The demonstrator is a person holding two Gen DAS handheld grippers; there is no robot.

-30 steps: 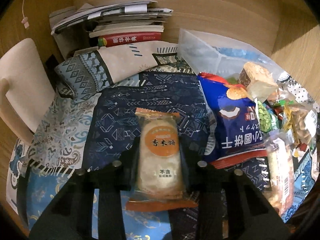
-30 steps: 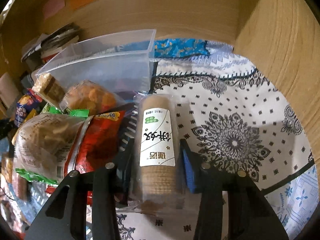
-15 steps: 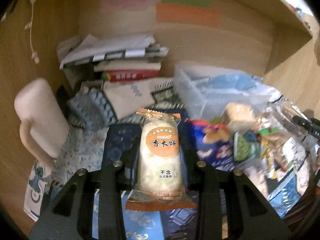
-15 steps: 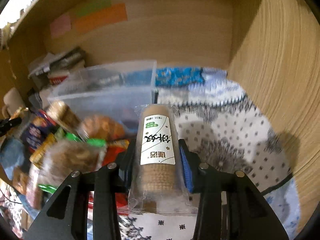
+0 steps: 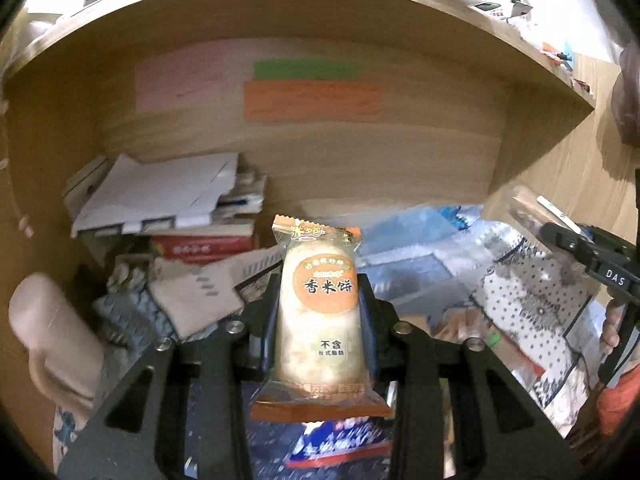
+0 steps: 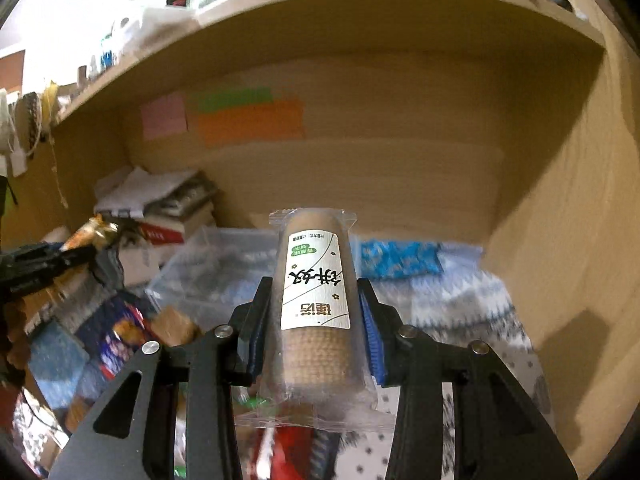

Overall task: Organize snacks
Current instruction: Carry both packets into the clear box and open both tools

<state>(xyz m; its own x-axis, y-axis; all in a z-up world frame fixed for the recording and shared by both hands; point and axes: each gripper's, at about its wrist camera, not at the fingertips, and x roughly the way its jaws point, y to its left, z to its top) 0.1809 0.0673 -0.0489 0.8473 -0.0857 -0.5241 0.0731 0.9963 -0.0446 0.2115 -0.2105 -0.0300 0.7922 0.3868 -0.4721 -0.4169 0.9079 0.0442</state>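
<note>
Clear plastic, the bin (image 6: 212, 276) at the back of the worktop (image 6: 472, 312) looks unfilled, so I judge the sorting barely begun: a snack pile (image 6: 120, 336) lies loose before it. Both my hands hold up, tilted slightly downward. My left fingers (image 5: 320, 312) clench a rice cake (image 5: 320, 308); my right fingers (image 6: 316, 312) clamp a biscuit roll (image 6: 314, 300).

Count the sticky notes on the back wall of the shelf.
3, all clustered on the back wall: pink note on the left, green note beside it, orange note directly below the green one. None seem hidden.
</note>
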